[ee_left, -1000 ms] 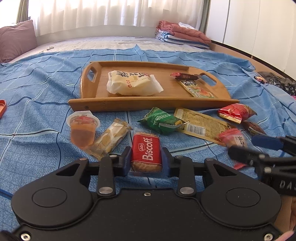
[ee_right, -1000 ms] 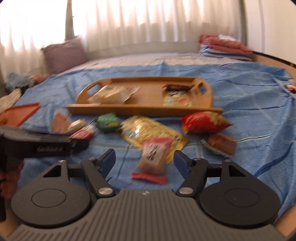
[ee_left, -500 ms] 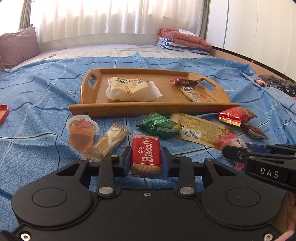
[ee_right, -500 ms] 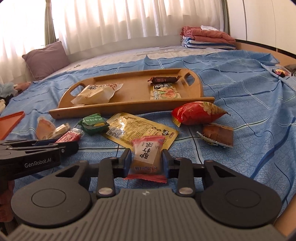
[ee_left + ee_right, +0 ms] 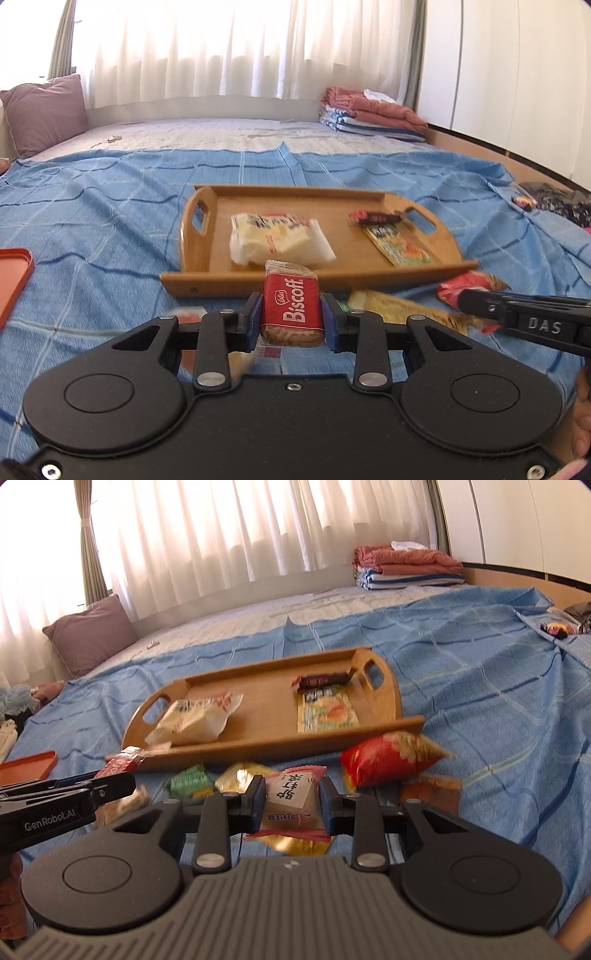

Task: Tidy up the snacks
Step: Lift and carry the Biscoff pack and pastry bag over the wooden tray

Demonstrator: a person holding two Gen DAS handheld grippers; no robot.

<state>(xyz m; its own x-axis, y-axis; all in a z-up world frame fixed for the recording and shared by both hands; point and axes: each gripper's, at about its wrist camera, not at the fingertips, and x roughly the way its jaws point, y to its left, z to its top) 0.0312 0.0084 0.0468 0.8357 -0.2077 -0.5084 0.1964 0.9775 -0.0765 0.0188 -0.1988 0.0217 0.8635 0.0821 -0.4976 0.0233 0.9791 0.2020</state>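
Note:
My left gripper (image 5: 291, 317) is shut on a red Biscoff biscuit pack (image 5: 291, 308) and holds it above the blue sheet, just in front of the wooden tray (image 5: 207, 284). My right gripper (image 5: 291, 805) is shut on a pink-edged snack packet (image 5: 293, 799), lifted over the loose snacks. The tray (image 5: 258, 751) holds a white bread pack (image 5: 277, 240), a dark chocolate bar (image 5: 376, 218) and a flat yellow-green sachet (image 5: 400, 247). Each gripper shows at the edge of the other's view.
Loose on the sheet in front of the tray lie a red bag (image 5: 391, 762), a green packet (image 5: 190, 781), a gold packet (image 5: 240, 777) and a brown packet (image 5: 430, 792). An orange lid (image 5: 13, 280) lies at left. Folded blankets (image 5: 406, 566) and a pillow (image 5: 88, 635) lie far back.
Both grippers have lifted their packets off the sheet and moved toward the tray. The right gripper closed on the pink packet a second ago; the left was shut throughout.

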